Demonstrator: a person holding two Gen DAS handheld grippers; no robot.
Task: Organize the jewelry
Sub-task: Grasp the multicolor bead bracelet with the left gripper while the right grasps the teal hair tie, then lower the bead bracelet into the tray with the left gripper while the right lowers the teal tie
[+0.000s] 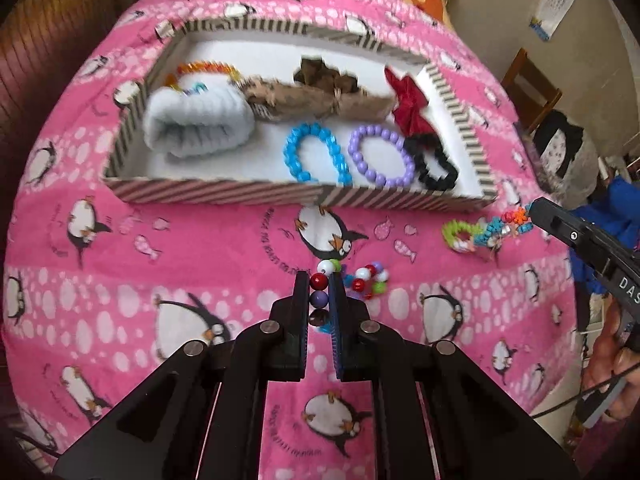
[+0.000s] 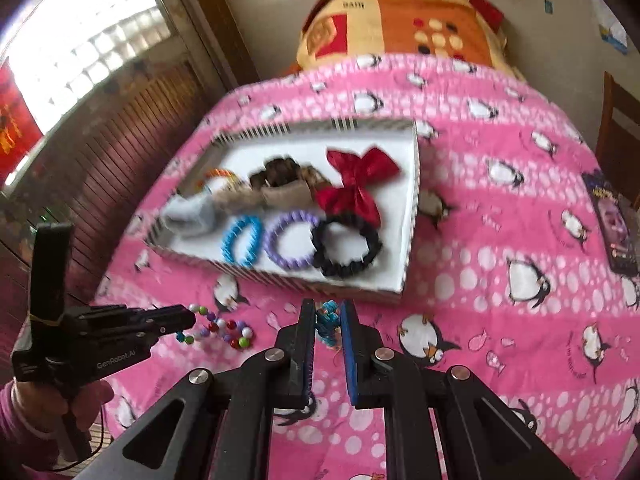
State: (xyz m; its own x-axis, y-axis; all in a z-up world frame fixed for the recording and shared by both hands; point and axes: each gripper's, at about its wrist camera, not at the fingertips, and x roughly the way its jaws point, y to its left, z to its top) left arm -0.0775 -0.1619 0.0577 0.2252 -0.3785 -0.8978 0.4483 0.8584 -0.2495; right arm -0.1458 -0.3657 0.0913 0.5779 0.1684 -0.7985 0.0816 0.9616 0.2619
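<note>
Left wrist: tongs (image 1: pixel 320 280) hide part of the beaded bracelet (image 1: pixel 362 278); tray (image 1: pixel 280 194) blurred.

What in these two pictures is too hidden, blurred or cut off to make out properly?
- Left wrist view: the lower beads of the multicoloured bead bracelet sit behind the left gripper fingers.
- Right wrist view: most of the flower-bead bracelet is covered by the right gripper.
- Both views: the brown items in the striped tray are motion-blurred, unidentifiable.
- Right wrist view: the dark booklet print is too small.

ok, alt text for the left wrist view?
The left gripper is shut on a multicoloured bead bracelet above a pink penguin blanket. Behind sits a striped tray holding blue, purple and black bracelets.
</note>
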